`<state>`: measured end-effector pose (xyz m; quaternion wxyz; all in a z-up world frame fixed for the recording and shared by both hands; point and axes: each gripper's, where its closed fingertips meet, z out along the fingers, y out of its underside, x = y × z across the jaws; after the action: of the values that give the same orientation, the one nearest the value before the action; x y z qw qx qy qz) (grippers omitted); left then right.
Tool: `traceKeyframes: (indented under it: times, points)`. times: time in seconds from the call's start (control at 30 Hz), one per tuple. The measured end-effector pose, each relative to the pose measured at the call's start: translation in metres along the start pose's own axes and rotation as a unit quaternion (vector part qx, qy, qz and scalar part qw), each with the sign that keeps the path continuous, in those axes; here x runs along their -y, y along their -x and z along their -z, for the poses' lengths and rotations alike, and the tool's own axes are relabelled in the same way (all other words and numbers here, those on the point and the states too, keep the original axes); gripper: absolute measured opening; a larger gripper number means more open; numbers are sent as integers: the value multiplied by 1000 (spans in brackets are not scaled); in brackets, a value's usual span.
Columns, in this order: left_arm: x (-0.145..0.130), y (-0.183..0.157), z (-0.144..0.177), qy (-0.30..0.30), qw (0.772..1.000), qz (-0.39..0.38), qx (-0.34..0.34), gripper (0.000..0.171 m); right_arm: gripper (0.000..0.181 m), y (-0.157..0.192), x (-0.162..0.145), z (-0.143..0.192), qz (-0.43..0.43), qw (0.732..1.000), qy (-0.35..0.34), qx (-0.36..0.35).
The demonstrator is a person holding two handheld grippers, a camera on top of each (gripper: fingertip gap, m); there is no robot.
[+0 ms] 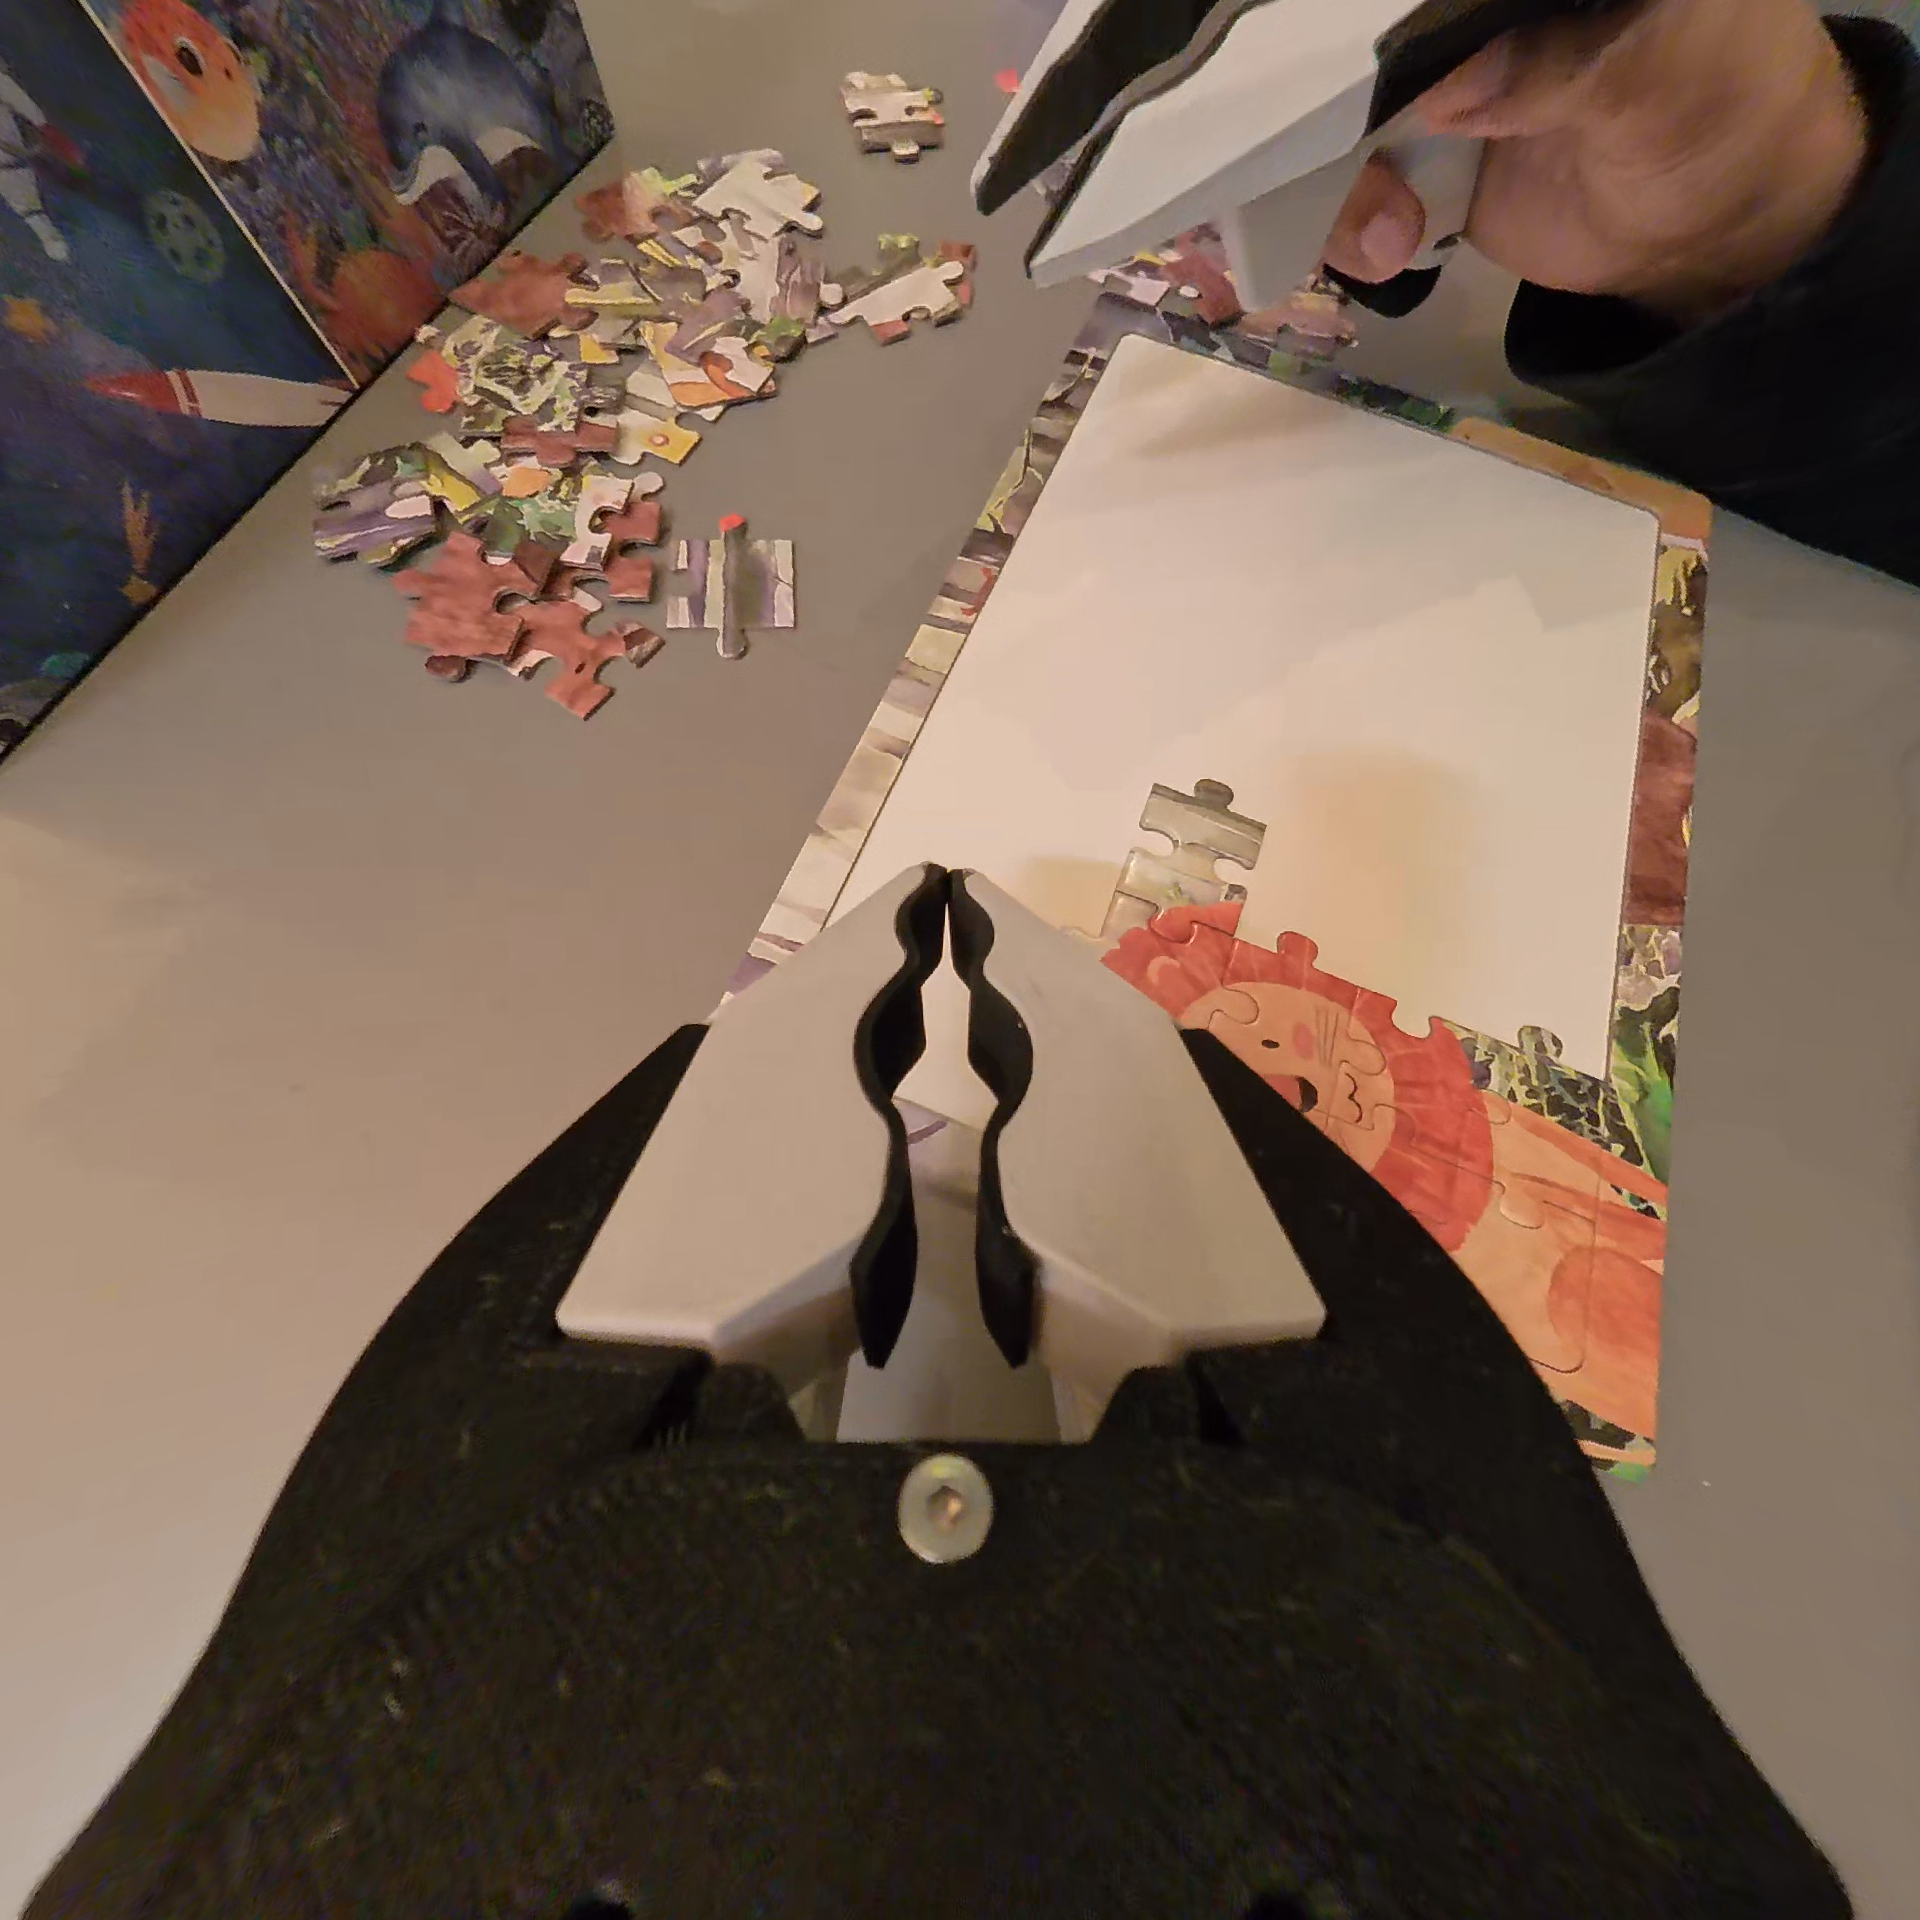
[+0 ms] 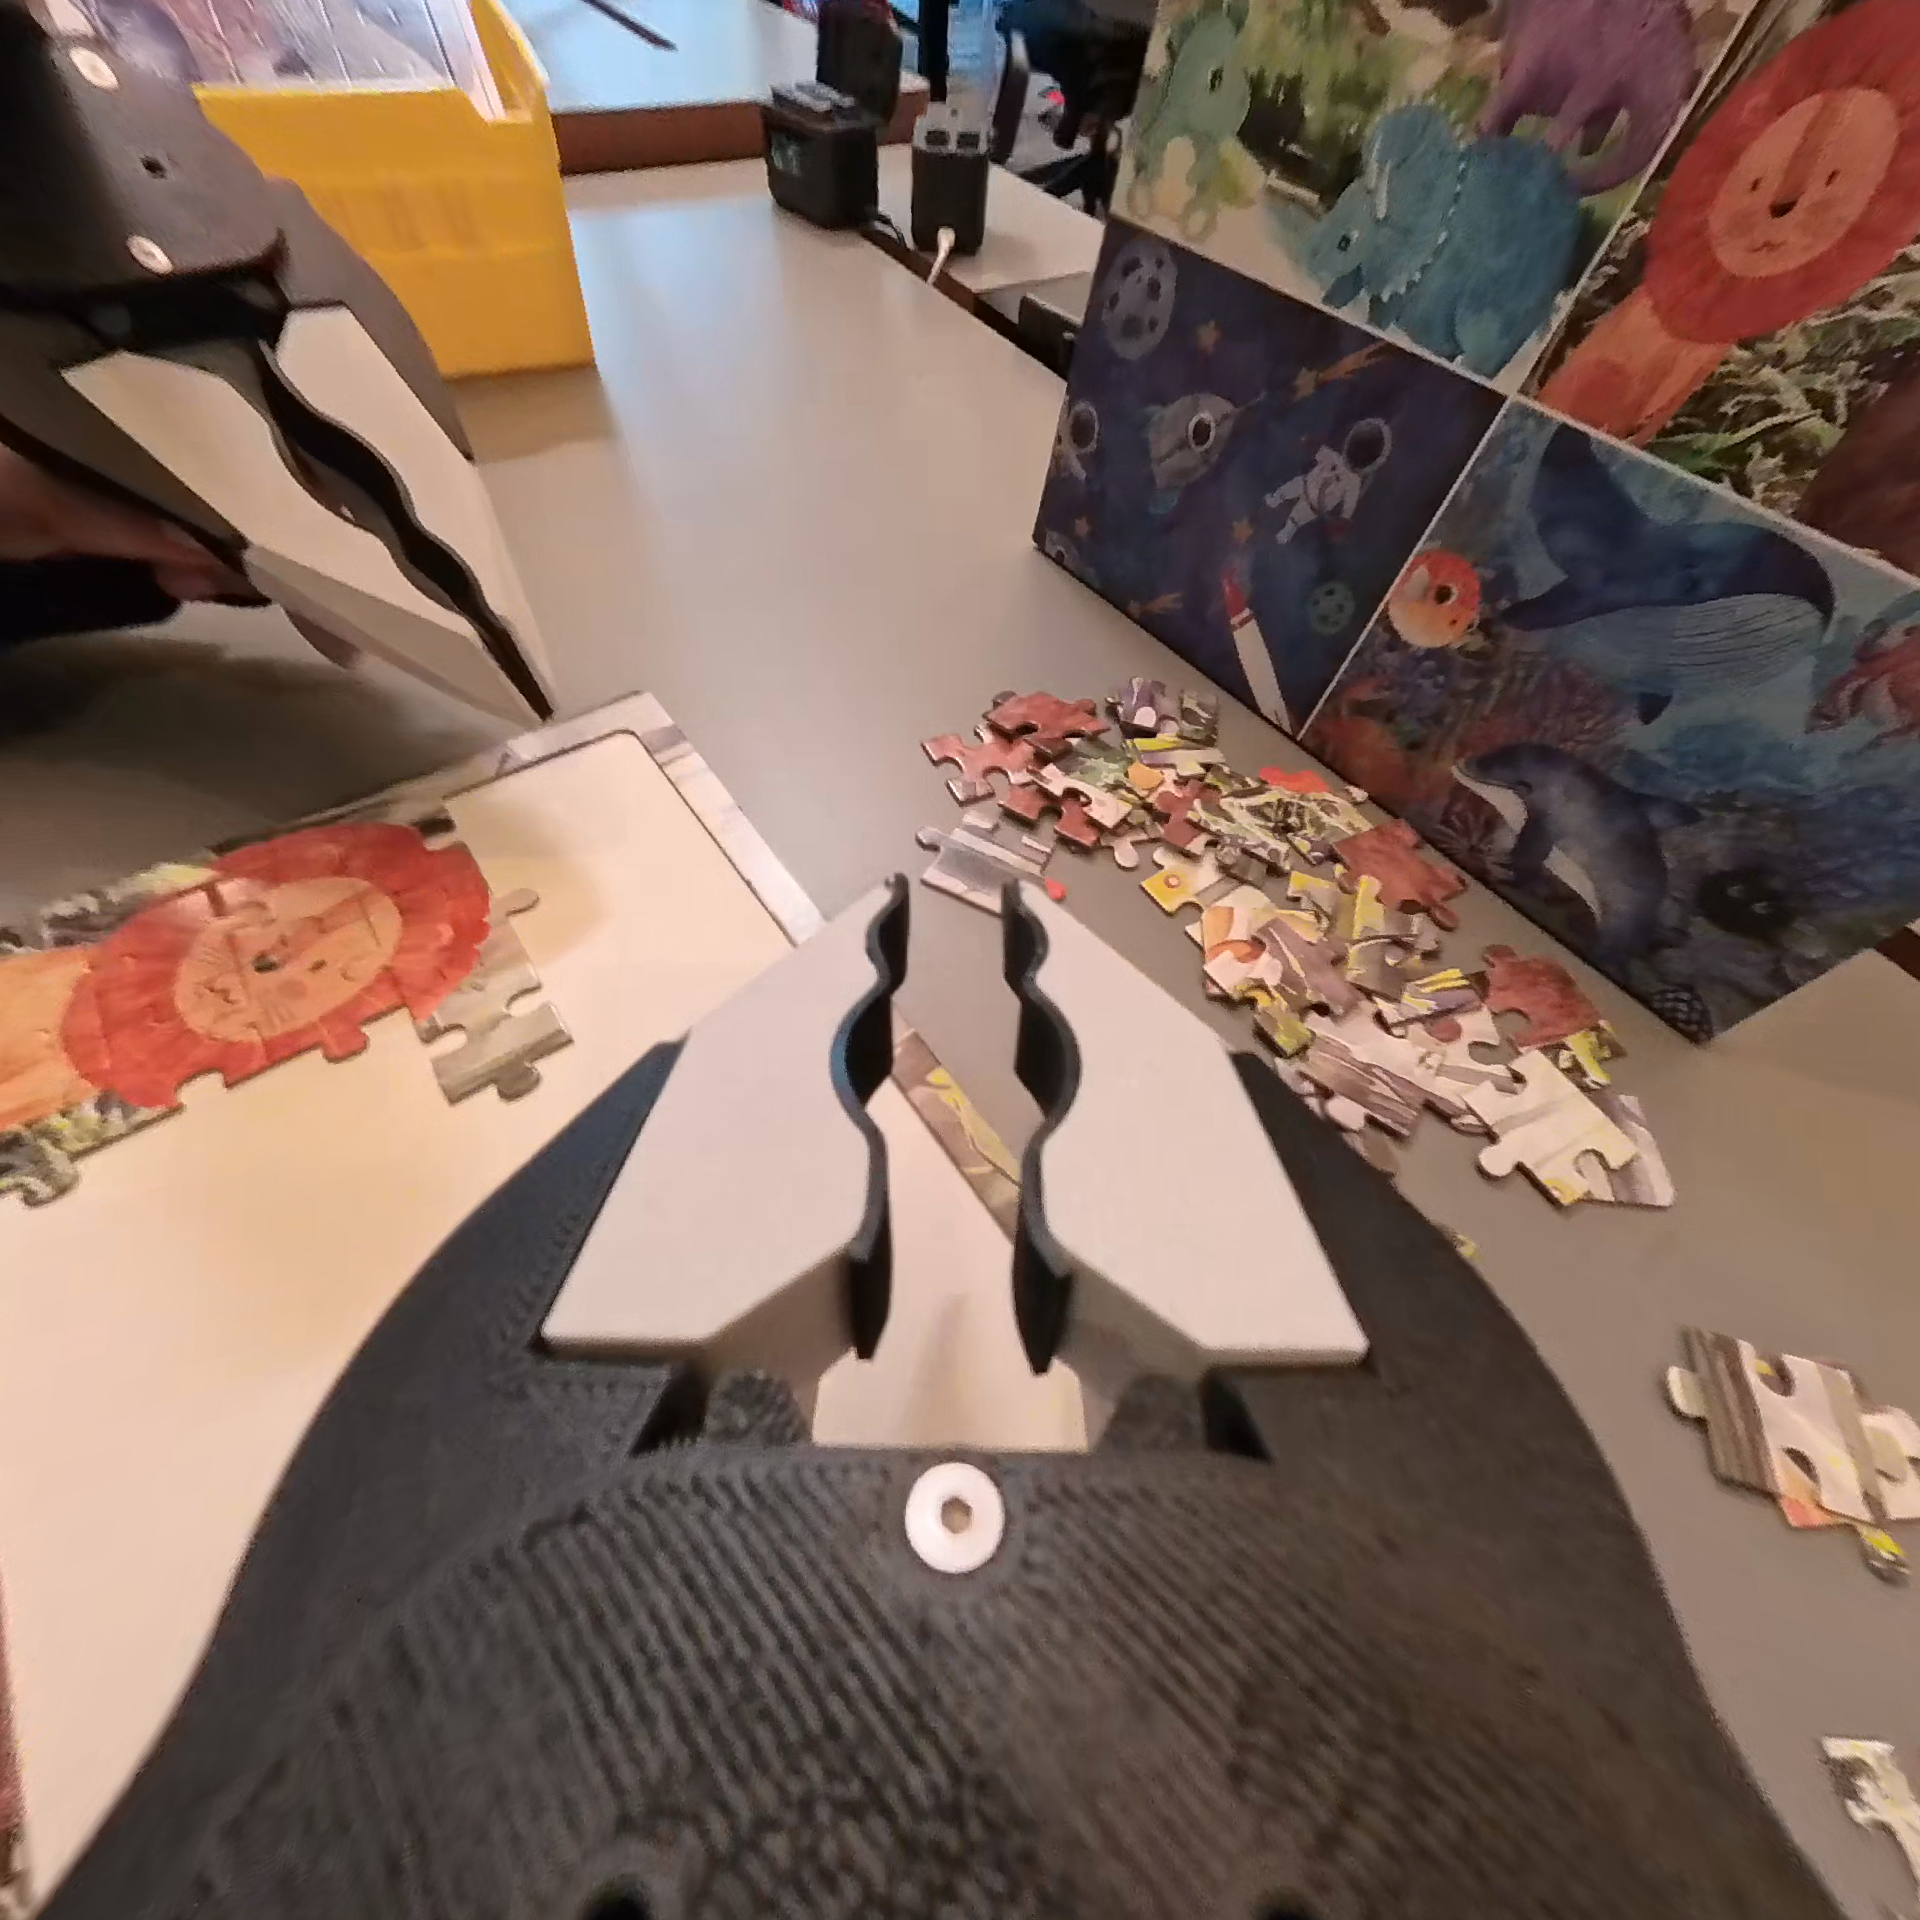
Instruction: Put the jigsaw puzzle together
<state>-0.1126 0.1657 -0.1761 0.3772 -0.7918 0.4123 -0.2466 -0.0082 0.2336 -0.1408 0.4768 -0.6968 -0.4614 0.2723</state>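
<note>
The left gripper (image 1: 950,876), jaws closed on nothing, hovers over the white-bottomed cardboard puzzle tray (image 1: 1299,623); the right gripper (image 2: 951,899), jaws open, faces the loose colourful puzzle pieces (image 2: 1278,914) on the grey desk (image 2: 790,499).

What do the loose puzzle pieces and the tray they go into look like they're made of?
Loose puzzle pieces: likely thick cardboard with matte printed faces; brown cut edges show. Puzzle tray: probably board too, with a smooth white recessed floor showing a soft sheen and a printed border.
</note>
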Motion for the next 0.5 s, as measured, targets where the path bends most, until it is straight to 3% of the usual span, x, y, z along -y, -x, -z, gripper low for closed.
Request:
traceKeyframes:
  times: [0.5]
  points:
    - [-1,2,1,3,1000,-4,7,0,15,-4,-6,-4,10,1000,5,-11]
